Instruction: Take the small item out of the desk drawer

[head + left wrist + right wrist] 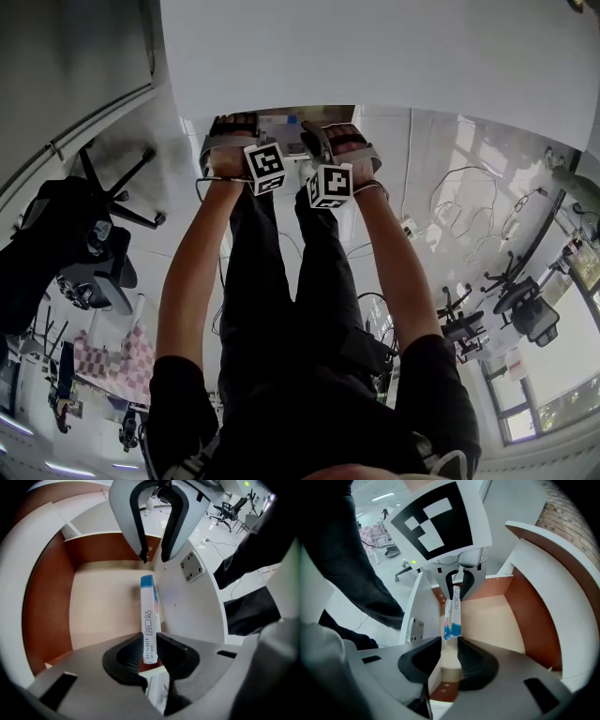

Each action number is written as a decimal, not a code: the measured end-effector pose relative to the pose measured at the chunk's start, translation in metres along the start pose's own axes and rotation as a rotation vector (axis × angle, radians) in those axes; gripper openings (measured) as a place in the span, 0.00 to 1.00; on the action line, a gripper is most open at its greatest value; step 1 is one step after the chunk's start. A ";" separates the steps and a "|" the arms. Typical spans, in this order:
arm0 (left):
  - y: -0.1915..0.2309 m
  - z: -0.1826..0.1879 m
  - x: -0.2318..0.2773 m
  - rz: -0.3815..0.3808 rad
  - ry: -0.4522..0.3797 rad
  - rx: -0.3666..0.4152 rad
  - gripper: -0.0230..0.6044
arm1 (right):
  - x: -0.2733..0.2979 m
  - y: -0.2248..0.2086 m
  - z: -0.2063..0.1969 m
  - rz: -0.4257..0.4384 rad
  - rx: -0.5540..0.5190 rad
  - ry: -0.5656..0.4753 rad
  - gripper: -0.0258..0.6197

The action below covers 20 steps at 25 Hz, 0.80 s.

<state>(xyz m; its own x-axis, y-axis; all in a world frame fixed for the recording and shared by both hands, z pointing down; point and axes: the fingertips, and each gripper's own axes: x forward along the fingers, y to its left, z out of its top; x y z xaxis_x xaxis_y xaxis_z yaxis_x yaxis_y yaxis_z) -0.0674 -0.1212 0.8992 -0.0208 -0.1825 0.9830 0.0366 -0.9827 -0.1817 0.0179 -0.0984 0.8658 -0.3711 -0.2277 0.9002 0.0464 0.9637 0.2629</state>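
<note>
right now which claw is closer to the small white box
Left. The left claw grips one end of the small white box; the right claw sits open just off its blue end.

Black shirt (309, 412) and trousers (281, 272); marker-cubed grey tongs (149, 651) (449, 651).

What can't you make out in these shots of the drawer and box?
Head view: wood-lined white drawer interior, hidden under marker cubes and hands.
Left gripper view: drawer's near floor, behind left claw; small print on slim white-and-blue box, too tiny.
Right gripper view: box's upper end, inside left claw; drawer's front, behind right claw.
</note>
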 end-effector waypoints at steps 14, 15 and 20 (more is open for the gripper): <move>-0.019 0.002 -0.186 0.236 -0.123 -0.513 0.17 | -0.197 -0.019 0.034 -0.230 0.424 -0.175 0.23; -0.023 0.005 -0.202 0.260 -0.140 -0.560 0.18 | -0.212 -0.020 0.036 -0.243 0.452 -0.197 0.23; -0.053 0.020 -0.293 0.319 -0.347 -0.885 0.17 | -0.298 -0.027 0.058 -0.286 0.654 -0.328 0.22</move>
<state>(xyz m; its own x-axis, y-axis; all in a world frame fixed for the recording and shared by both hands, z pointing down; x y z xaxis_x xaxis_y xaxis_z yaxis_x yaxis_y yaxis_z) -0.0434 -0.0148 0.6218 0.1585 -0.5605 0.8129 -0.7696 -0.5859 -0.2539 0.0729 -0.0489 0.5704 -0.5463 -0.5244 0.6531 -0.6099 0.7835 0.1190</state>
